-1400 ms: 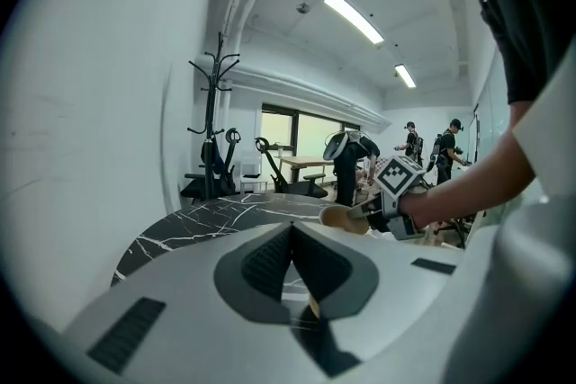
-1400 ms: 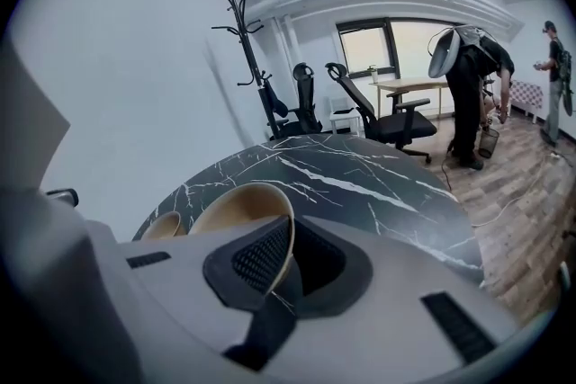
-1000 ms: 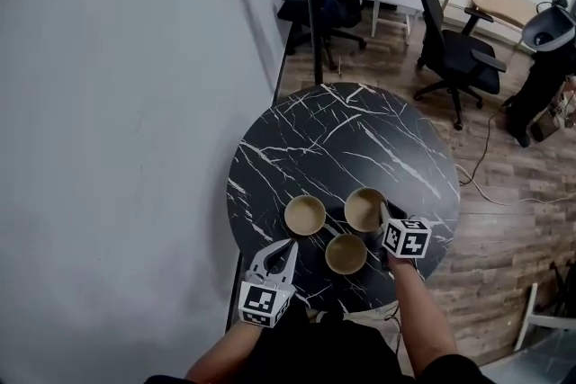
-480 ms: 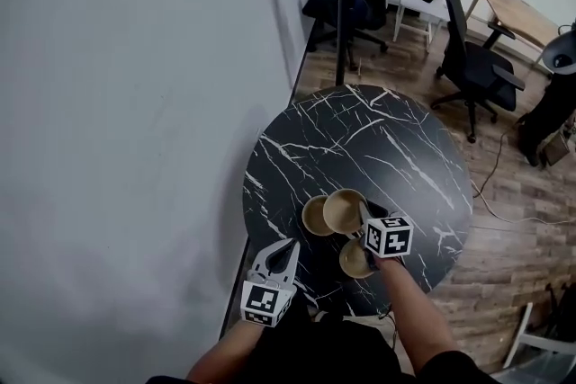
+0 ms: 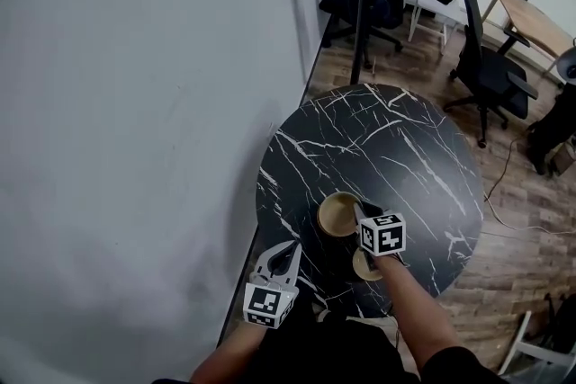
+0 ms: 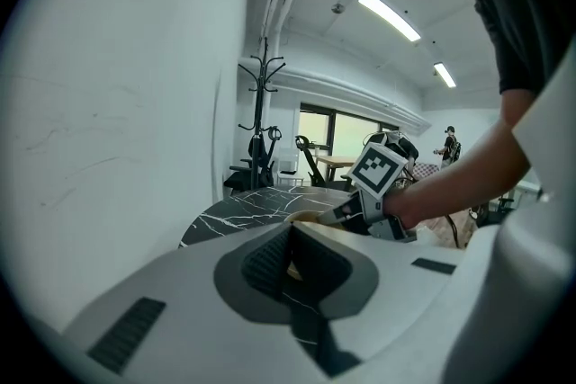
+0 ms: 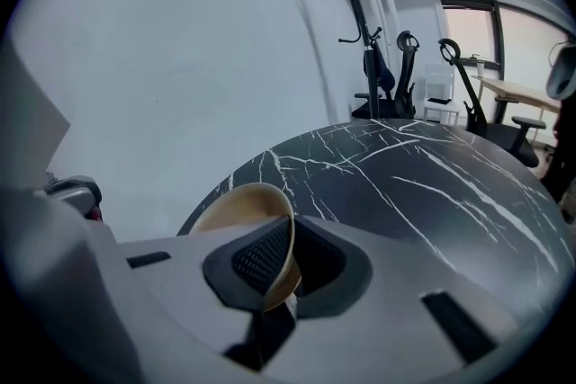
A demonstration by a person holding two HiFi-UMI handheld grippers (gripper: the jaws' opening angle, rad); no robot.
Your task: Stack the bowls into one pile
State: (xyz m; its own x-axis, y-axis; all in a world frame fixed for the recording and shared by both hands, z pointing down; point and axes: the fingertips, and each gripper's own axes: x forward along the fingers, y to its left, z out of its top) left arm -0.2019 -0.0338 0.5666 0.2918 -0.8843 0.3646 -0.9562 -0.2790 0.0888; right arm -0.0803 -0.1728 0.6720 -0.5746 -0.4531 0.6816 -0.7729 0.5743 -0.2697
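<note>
The right gripper (image 5: 362, 211) pinches the rim of a tan bowl (image 5: 337, 213), tilted over the near side of the black marble table (image 5: 396, 139), seemingly just clear of it. A second bowl (image 5: 364, 266) sits just beside it, partly hidden. The left gripper (image 5: 290, 249) hovers nearby, jaws together, empty.

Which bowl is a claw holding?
The farther bowl, its rim pinched by the right claw; the nearer bowl sits free on the table.
</note>
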